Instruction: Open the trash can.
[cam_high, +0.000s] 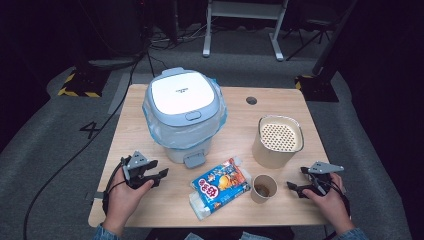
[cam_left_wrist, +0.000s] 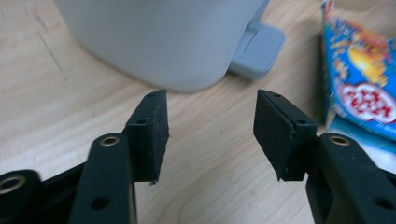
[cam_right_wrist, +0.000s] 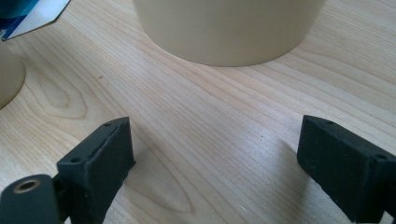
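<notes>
Holding brown residue, paper cup (cam_high: 263, 188) beside perforated-lid container (cam_high: 278, 140)

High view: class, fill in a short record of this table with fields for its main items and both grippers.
bin: white pedal bin with lid shut and a bag liner, back left of the table
snack: blue packet, front centre
cup: small paper cup, right of packet
container: beige tub with perforated insert
left gripper: open, holds nothing
right gripper: open, holds nothing
</notes>
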